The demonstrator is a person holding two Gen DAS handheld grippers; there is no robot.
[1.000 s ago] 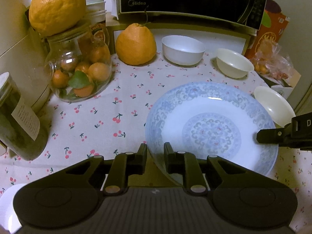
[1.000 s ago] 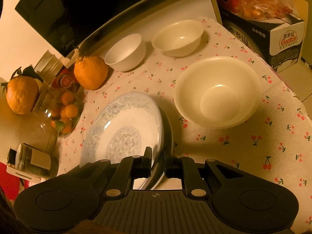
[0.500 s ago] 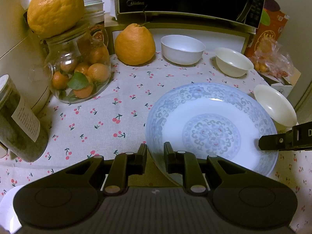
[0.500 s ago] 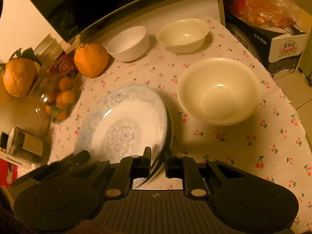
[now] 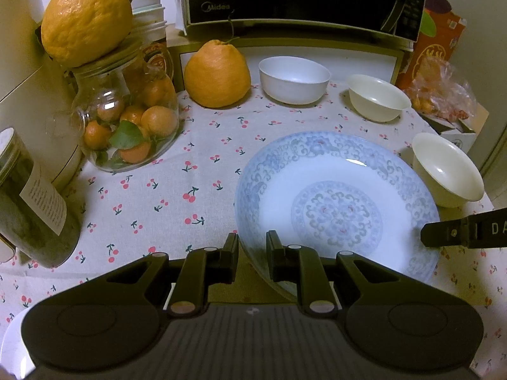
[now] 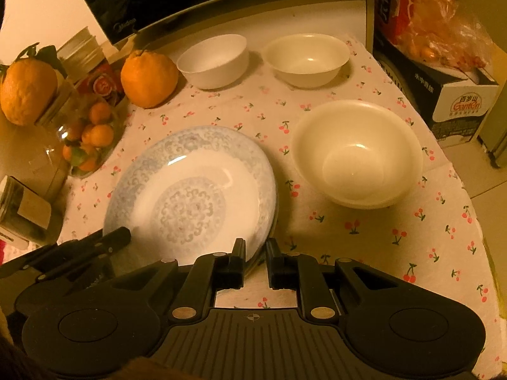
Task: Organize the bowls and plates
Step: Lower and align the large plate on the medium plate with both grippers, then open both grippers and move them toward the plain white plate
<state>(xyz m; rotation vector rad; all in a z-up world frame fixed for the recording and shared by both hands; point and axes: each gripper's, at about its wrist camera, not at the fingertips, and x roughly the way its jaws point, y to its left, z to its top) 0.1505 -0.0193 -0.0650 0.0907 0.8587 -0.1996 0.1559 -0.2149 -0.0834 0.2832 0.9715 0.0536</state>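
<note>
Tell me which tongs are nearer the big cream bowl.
Right. The right tongs grip the plate's rim on the side beside the big cream bowl; the left tongs hold the plate's opposite edge.

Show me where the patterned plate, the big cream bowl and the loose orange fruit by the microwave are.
patterned plate (image 5: pixel 337 213), left wrist view, centre medallion
big cream bowl (image 6: pixel 356 153), right wrist view, inside wall
loose orange fruit (image 5: pixel 217 74), left wrist view, front skin

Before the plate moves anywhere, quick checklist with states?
1. Left tongs shut on plate rim: ok.
2. Right tongs shut on the opposite rim: ok.
3. Plate level: not ok, it looks tilted.
4. Second plate under it: cannot tell.
5. Nearest cream bowl apart from the plate: ok.
6. White bowl and far cream bowl upright and empty: ok.
</note>
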